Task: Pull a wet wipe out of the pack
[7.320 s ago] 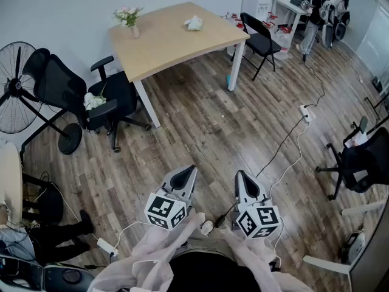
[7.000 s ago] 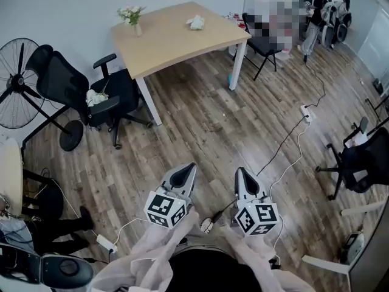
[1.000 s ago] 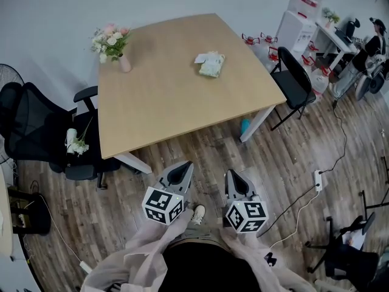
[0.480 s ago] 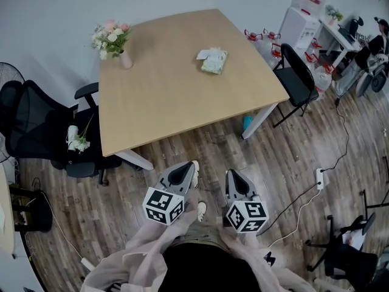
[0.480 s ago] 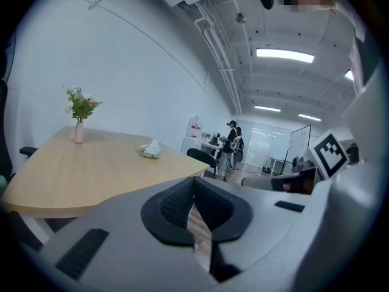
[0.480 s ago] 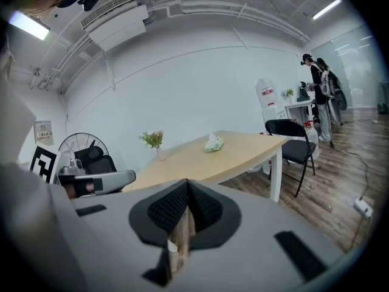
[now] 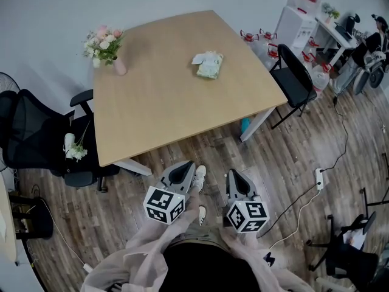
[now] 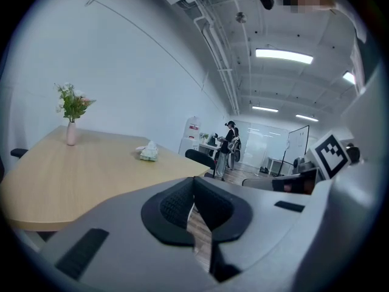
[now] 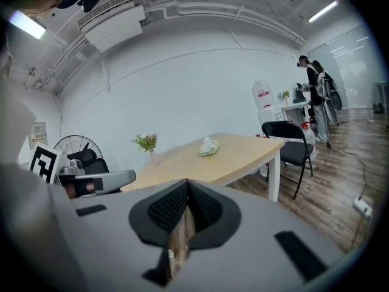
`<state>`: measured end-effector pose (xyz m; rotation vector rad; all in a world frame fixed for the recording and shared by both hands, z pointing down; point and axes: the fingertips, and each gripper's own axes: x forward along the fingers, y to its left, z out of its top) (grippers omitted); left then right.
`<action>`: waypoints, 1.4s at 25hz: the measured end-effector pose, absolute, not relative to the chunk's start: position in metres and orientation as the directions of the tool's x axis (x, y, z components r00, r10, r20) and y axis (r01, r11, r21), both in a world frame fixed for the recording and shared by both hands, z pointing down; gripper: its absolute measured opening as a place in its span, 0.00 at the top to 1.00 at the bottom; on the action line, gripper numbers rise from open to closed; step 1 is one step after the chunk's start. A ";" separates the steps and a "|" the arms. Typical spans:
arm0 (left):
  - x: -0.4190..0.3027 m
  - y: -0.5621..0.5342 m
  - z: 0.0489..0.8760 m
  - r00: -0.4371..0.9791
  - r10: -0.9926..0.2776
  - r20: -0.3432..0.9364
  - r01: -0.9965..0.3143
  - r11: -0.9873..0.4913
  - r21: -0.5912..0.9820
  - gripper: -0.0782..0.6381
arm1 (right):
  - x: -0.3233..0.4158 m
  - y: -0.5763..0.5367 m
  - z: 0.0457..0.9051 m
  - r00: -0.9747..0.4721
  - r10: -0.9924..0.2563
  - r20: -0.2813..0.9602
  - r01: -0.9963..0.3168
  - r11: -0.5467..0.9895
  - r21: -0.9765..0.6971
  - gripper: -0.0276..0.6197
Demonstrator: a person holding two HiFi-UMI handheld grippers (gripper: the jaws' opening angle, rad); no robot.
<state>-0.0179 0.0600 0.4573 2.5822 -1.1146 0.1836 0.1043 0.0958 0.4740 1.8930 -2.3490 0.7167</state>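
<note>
The left tool and right tool were both clenched on nothing, and the person had walked them up close to the bench, so the reach could begin. The pack of wet wipes lay untouched well beyond, toward the bench's far right, with bare top between. A flower vase stood far left and a black chair stood off to the right.

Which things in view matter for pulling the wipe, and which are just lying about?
For the job:
wet wipe pack, lying on the table
left tool and right tool, both shut and empty, over the floor short of the table

Lying about:
flower vase
black folding chair
office chair
power strip on the floor
</note>
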 end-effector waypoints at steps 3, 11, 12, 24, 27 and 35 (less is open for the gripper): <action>-0.015 0.046 0.458 0.688 -0.685 0.241 -0.726 -0.643 0.244 0.88 | 0.107 0.082 0.476 -0.254 -0.914 0.316 -0.934 0.146 -0.326 0.94; -0.005 -0.007 0.456 0.678 -0.694 0.242 -0.735 -0.629 0.253 0.88 | 0.119 0.026 0.473 -0.261 -0.910 0.322 -0.935 0.154 -0.320 0.94; -0.004 -0.014 0.455 0.677 -0.695 0.242 -0.736 -0.628 0.253 0.88 | 0.120 0.019 0.472 -0.260 -0.910 0.322 -0.935 0.154 -0.320 0.94; 0.009 -0.107 0.439 0.675 -0.701 0.230 -0.737 -0.625 0.258 0.88 | 0.139 -0.070 0.454 -0.237 -0.919 0.316 -0.941 0.137 -0.309 0.94; 0.017 -0.131 0.437 0.682 -0.695 0.228 -0.730 -0.631 0.262 0.88 | 0.146 -0.093 0.453 -0.228 -0.919 0.322 -0.942 0.124 -0.311 0.94; 0.026 -0.185 0.438 0.689 -0.686 0.233 -0.724 -0.635 0.271 0.88 | 0.155 -0.148 0.452 -0.218 -0.918 0.331 -0.945 0.113 -0.308 0.94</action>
